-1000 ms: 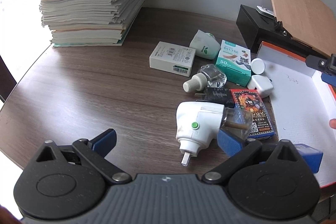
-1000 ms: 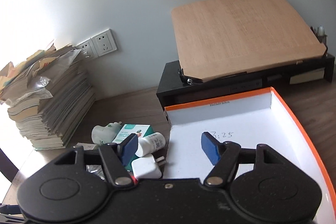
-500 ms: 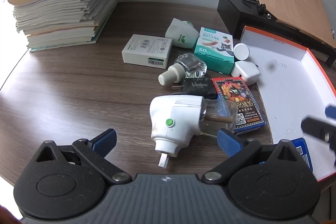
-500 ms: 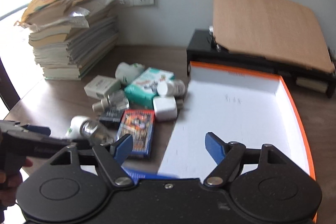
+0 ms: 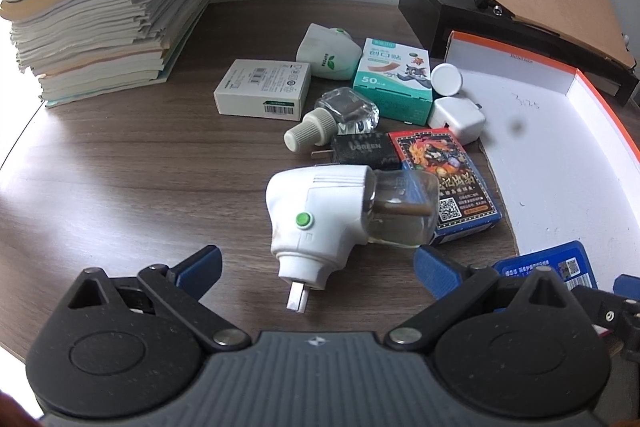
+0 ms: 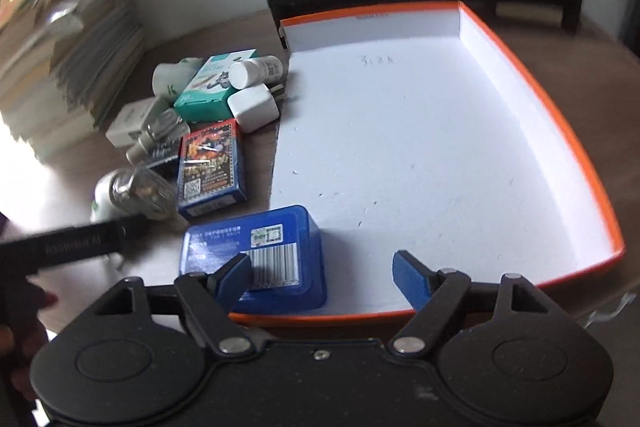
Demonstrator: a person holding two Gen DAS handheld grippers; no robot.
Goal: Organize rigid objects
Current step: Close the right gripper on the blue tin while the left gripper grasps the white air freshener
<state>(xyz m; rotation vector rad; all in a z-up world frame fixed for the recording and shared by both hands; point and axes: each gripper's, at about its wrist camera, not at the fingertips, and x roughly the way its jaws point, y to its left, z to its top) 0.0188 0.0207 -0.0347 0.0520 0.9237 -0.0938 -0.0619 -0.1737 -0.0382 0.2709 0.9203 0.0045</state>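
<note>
Your right tongs [image 6: 322,277] hang over the near corner of the orange-rimmed box lid [image 6: 536,75], which lies on the desk [image 5: 120,167]. The blue box [image 6: 256,247] rests inside the lid in that near corner, close to the lid's near rim. It sits by the left finger of these tongs; the finger's blue pad [image 6: 234,277] stands in front of the box's barcode label, and you cannot tell from this view whether the pad touches it. The other pad stands well apart from the box, over bare white lid floor. The jaws are very wide and opening, and they press on nothing.

Your left tongs [image 5: 316,265] hang over the near part of the desk, also wide open and empty. The white plug-in vaporizer [image 5: 316,215] lies on its side just ahead of them, between the lines of the two fingers, with its metal prong pointing toward you. Neither pad touches it. Its clear bottle end rests against the card deck box [image 5: 444,179].

Behind the vaporizer, toward the far edge of the desk, you have the black charger [image 5: 366,149], a small glass bottle [image 5: 340,115], the white adapter [image 5: 456,119], the teal plaster box [image 5: 394,81] and a white carton [image 5: 264,93]. A stack of papers [image 5: 104,7] stands at the far left corner of the desk.
</note>
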